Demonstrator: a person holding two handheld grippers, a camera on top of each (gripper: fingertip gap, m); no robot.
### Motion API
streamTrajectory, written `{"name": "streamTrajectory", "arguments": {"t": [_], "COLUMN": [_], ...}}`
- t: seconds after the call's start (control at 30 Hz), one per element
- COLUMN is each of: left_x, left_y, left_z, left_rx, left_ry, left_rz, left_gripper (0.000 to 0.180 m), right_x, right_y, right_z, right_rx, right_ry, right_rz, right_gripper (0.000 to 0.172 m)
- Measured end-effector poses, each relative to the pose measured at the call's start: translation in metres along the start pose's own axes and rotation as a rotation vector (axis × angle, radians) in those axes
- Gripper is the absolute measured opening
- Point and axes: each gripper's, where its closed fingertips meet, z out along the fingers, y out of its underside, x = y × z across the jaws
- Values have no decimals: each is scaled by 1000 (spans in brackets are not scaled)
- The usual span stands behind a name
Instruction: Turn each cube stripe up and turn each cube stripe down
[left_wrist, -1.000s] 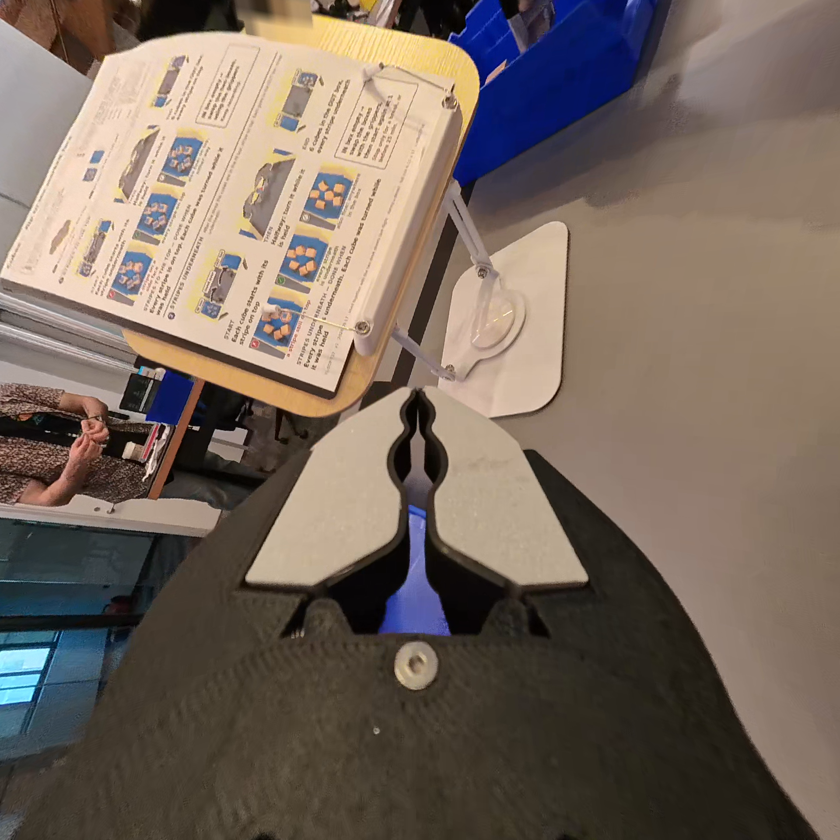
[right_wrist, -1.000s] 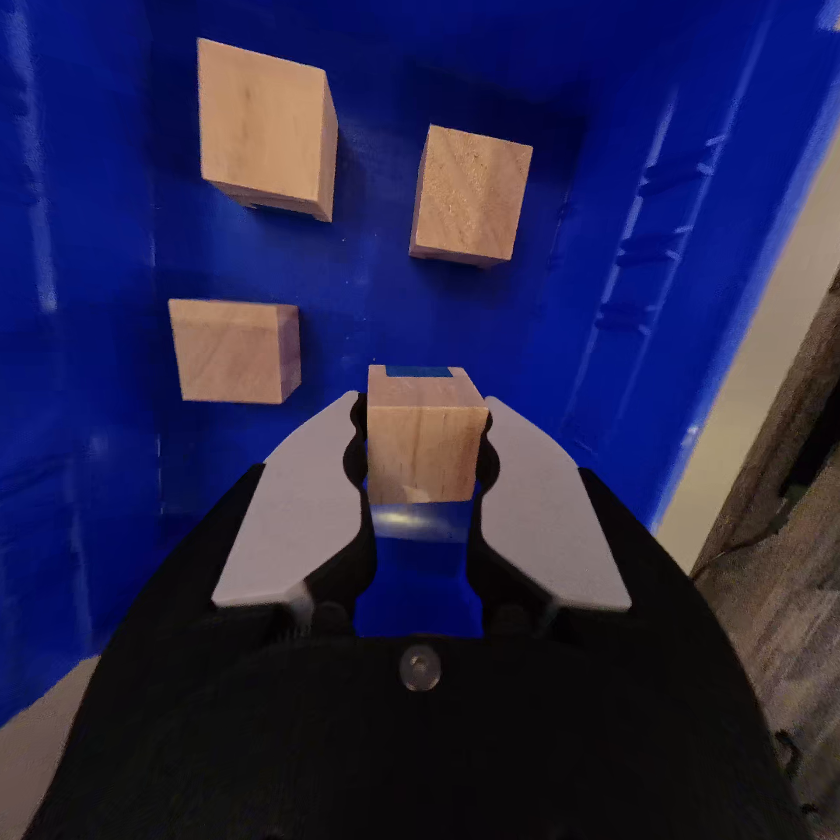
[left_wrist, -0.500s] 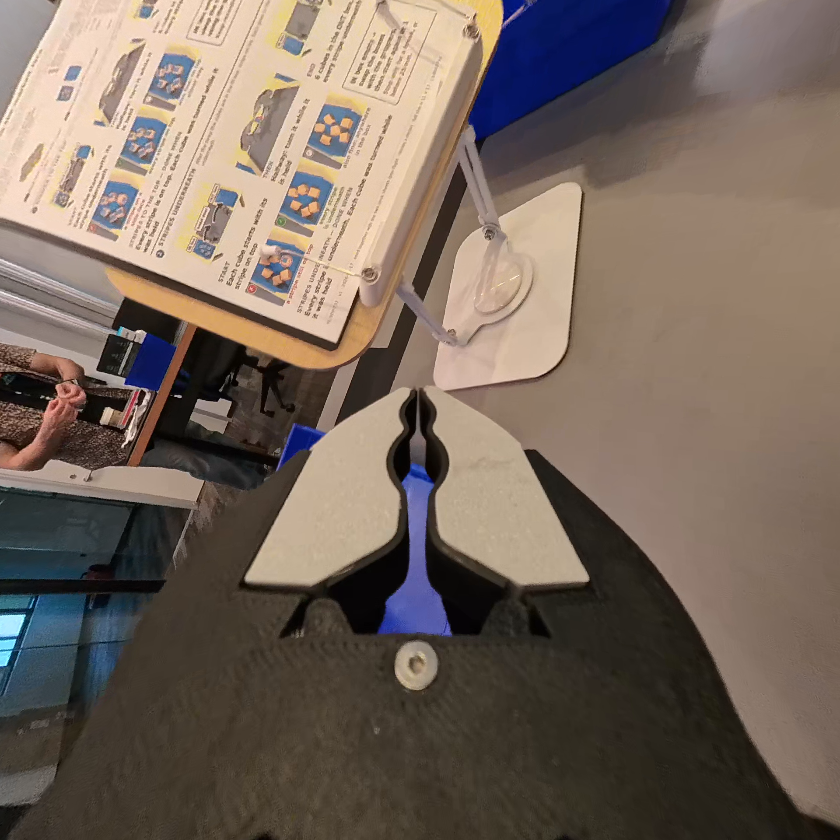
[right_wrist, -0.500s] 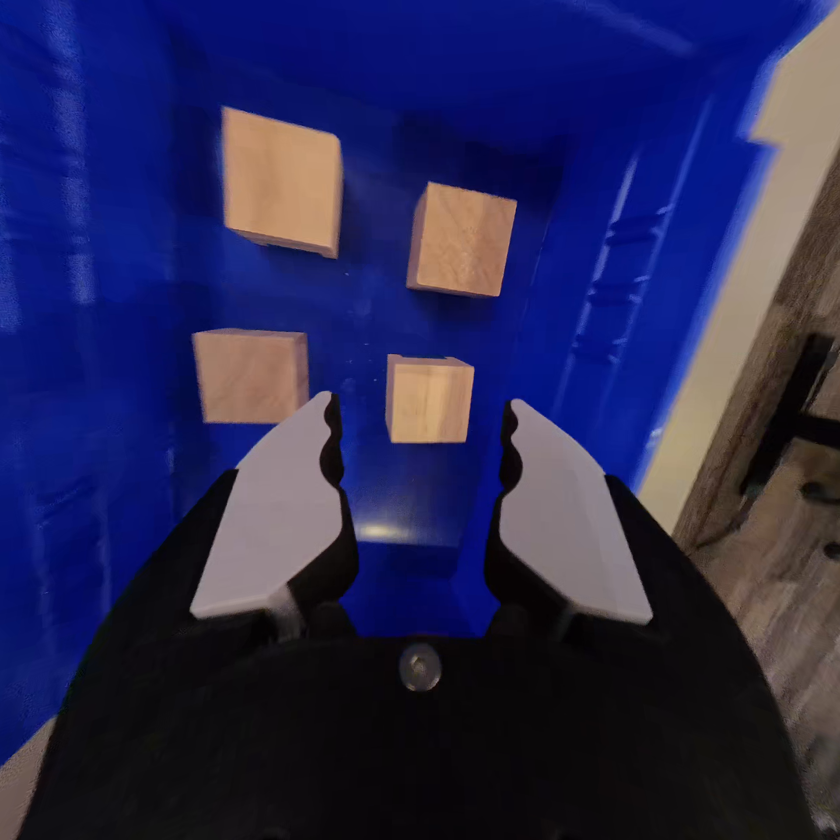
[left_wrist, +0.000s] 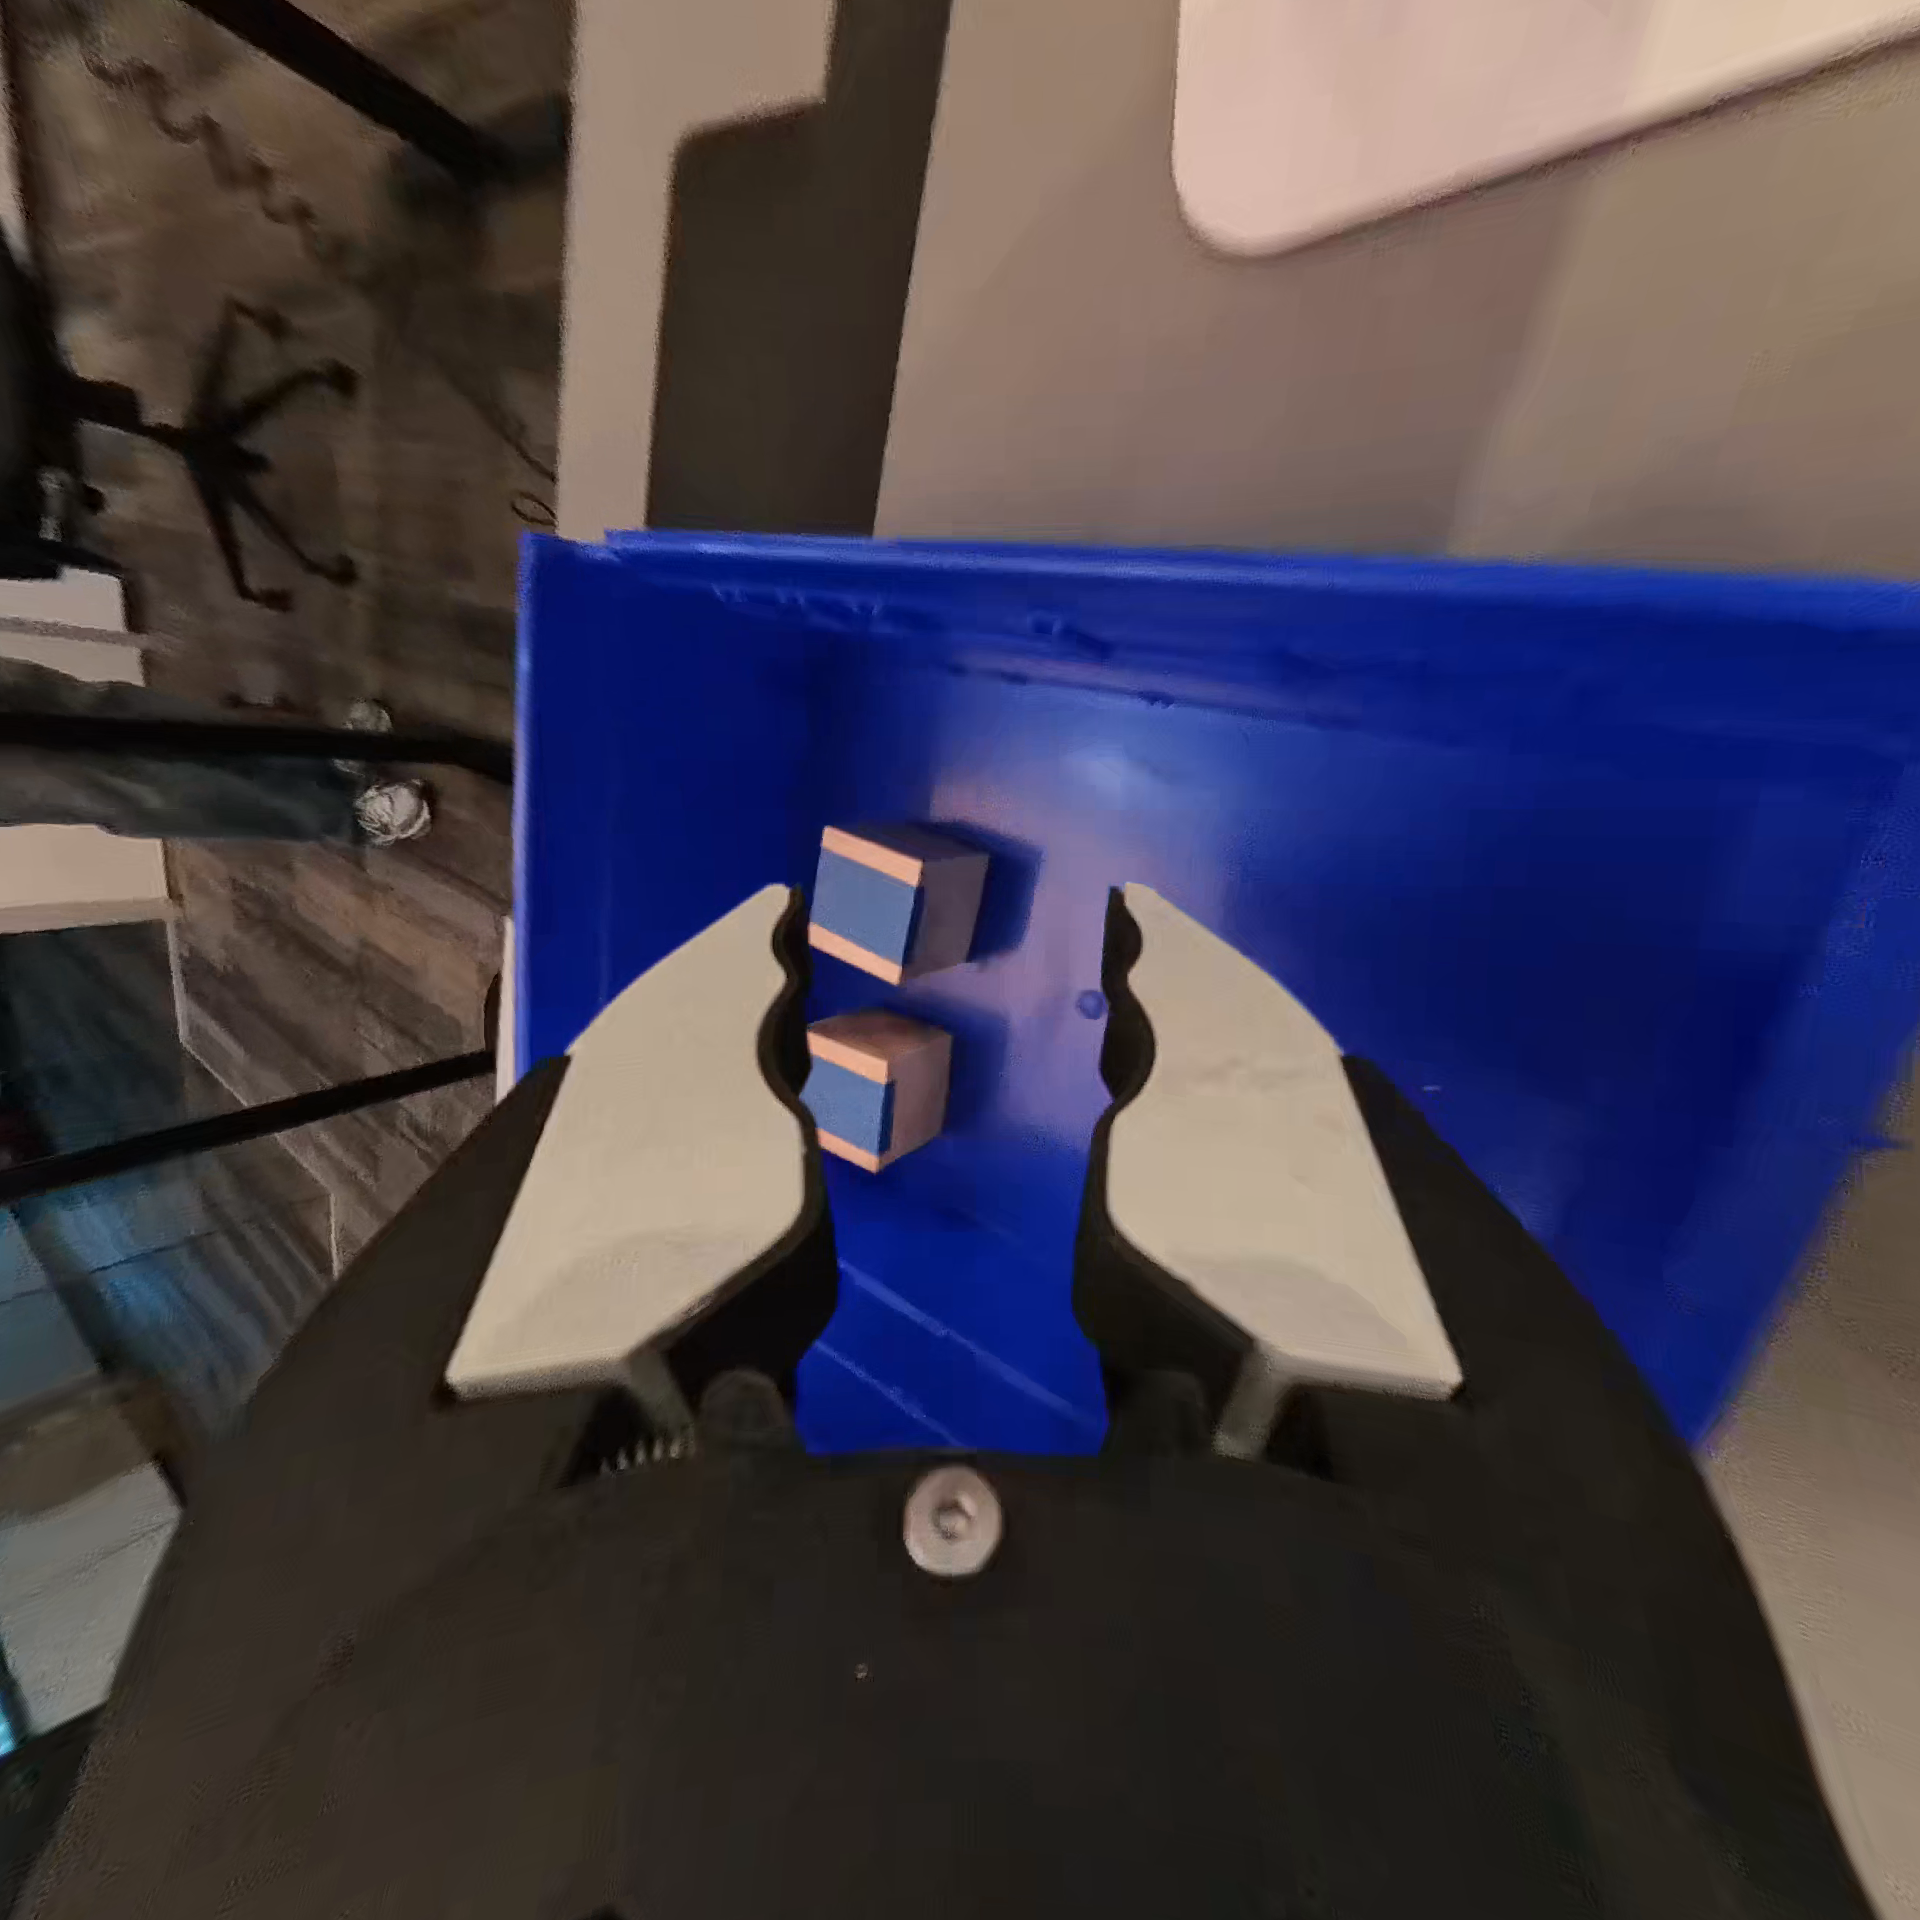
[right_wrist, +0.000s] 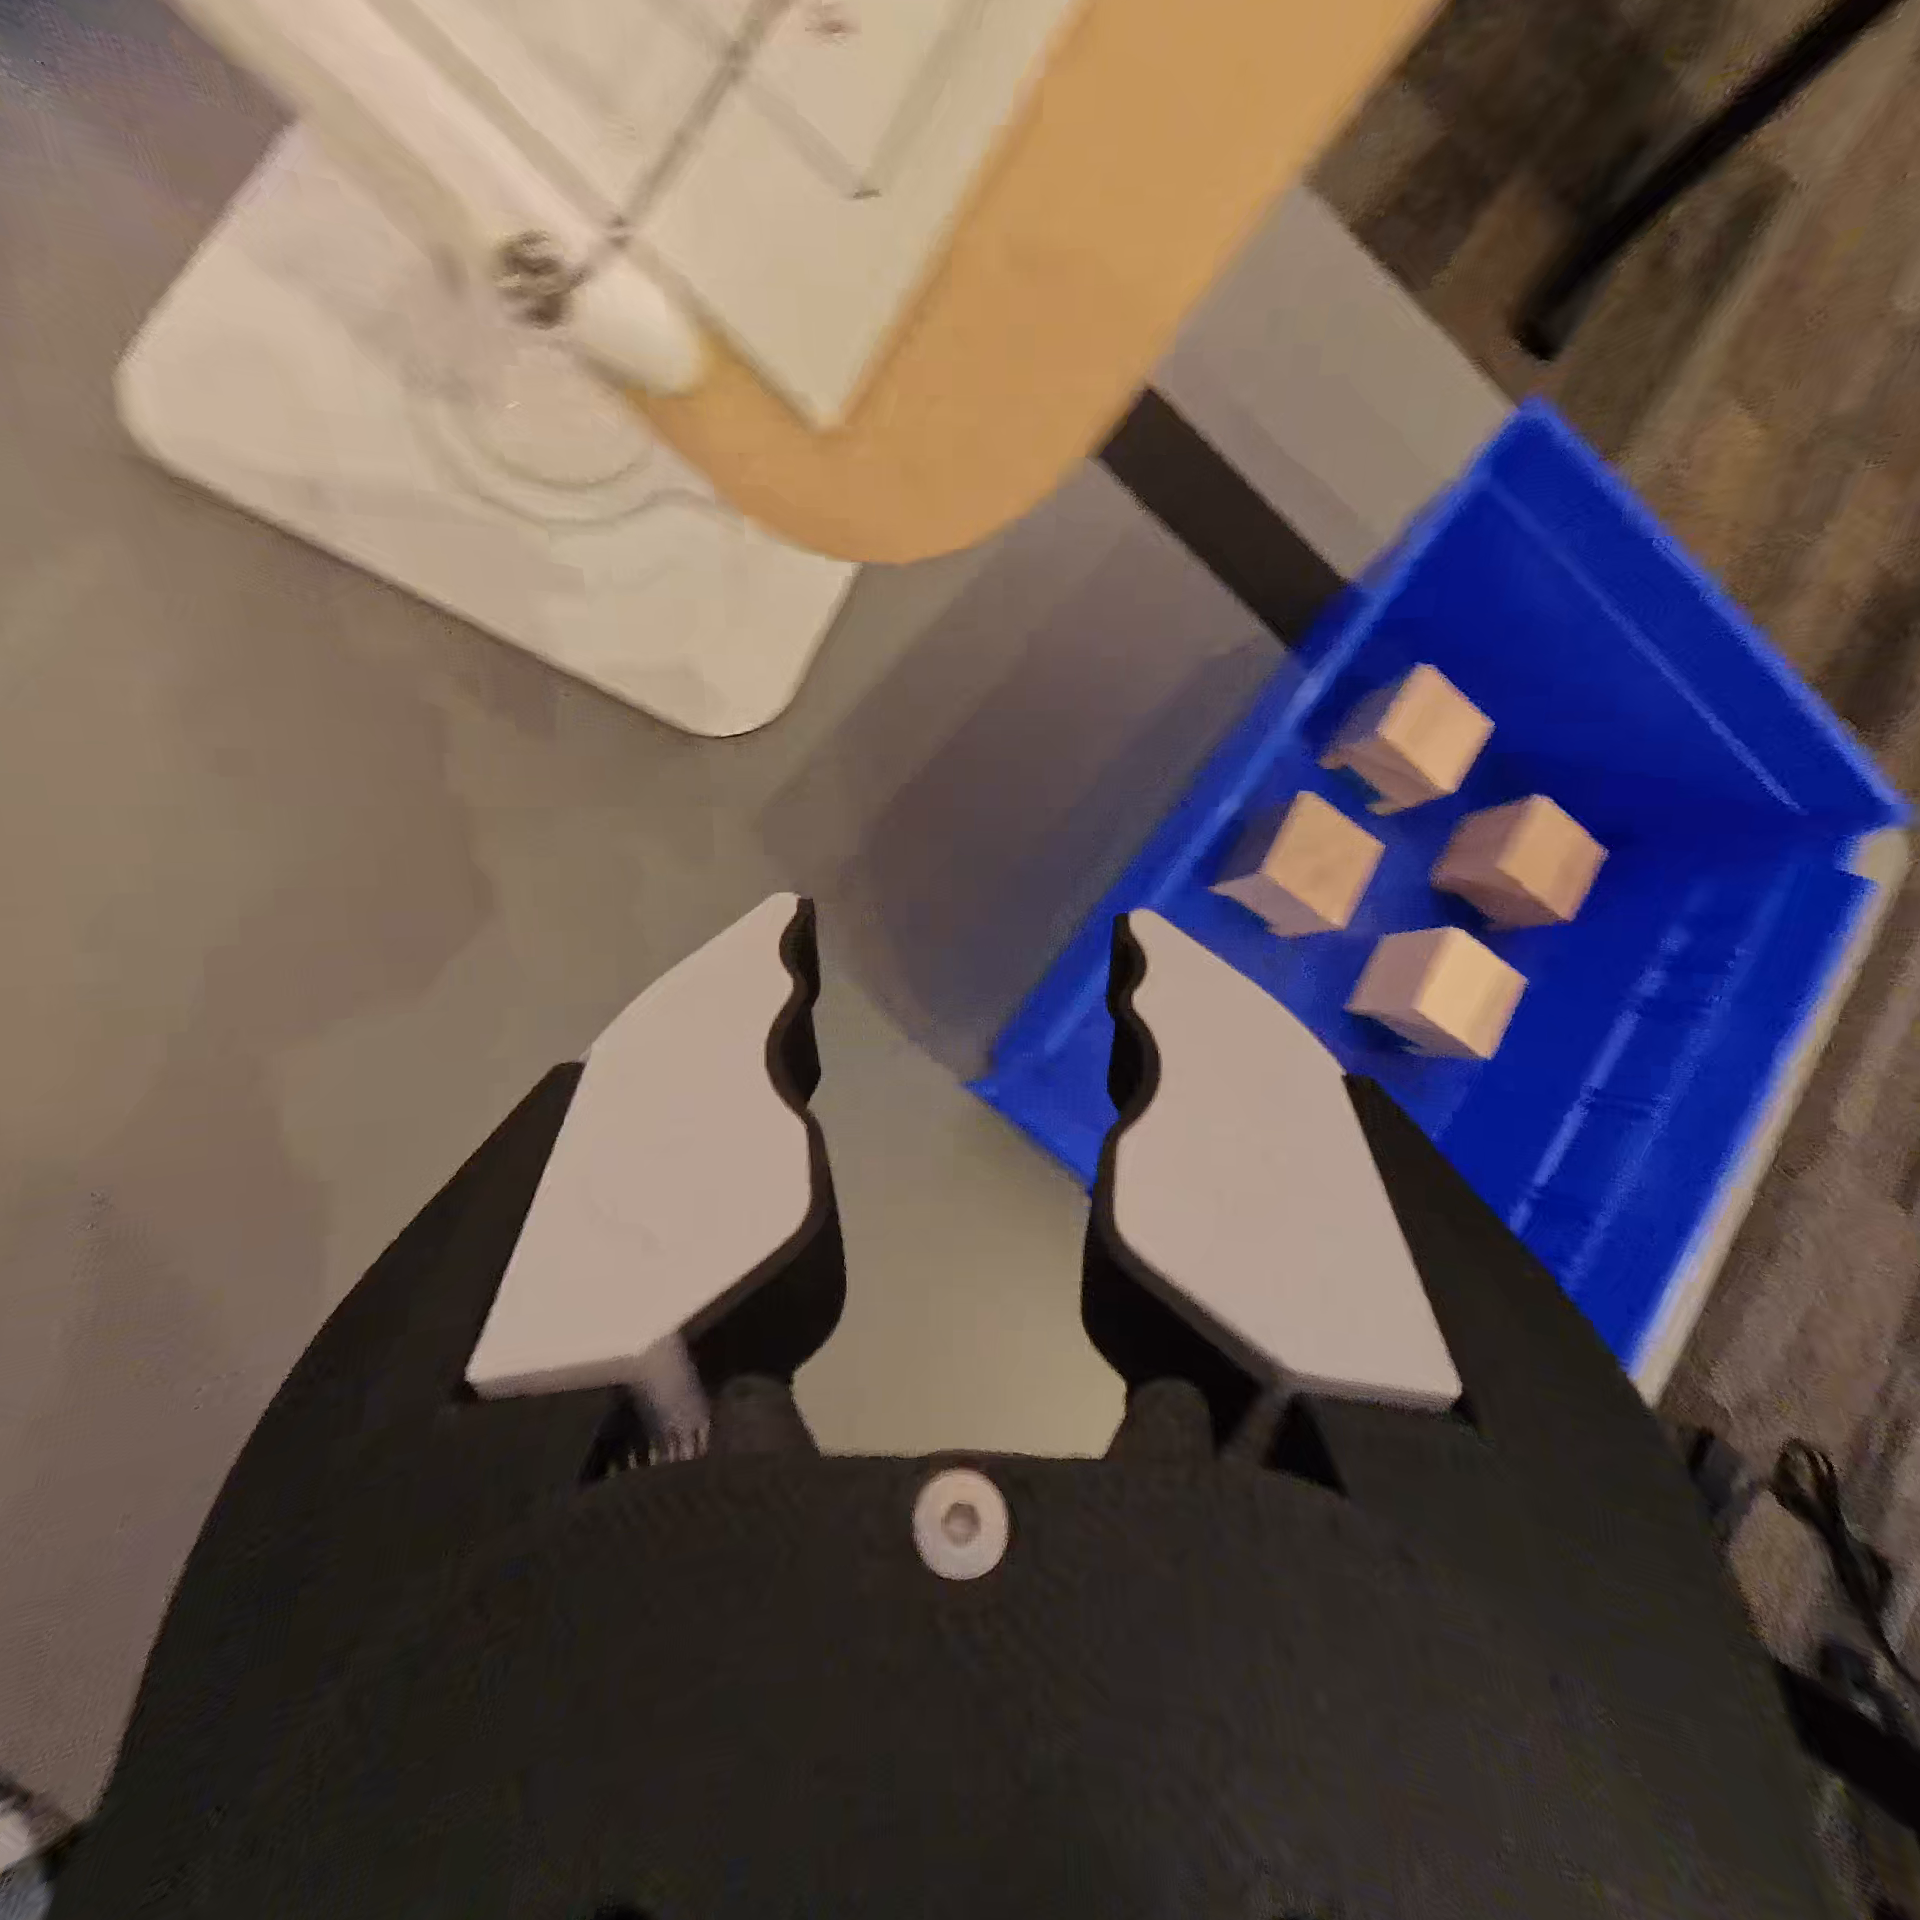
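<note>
Blue bin, left wrist view: blue bin fills mid-frame; two striped cubes stand in it, blue stripes showing
Left gripper: left gripper points down into the bin, jaws spread with nothing between the pads; cubes sit beyond its left fingertip
Right wrist view: right gripper hangs released above the grey table
Plain cubes: four plain cubes lie in the blue bin at mid right

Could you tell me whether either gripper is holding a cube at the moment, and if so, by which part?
Neither. The left gripper is open above two striped cubes in a blue bin; the right gripper is open over bare table.
</note>
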Motion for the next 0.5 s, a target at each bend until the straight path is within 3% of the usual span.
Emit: {"name": "streamTrajectory", "arguments": {"t": [0.13, 0.3, 0.5], "left_x": [-19, -23, -15], "left_y": [27, 47, 56], "left_z": [57, 92, 113], "left_rx": [-113, -215, -256], "left_ry": [92, 200, 331], "left_rz": [-22, -25, -71], "left_gripper": [67, 70, 50], "right_x": [-35, -51, -61], "right_y": [5, 6, 5], "right_z": [1, 0, 7], "right_rx": [9, 41, 40], "right_ry": [-72, -129, -154], "right_rz": [-43, -46, -76], "right_gripper": [55, 55, 55]}}
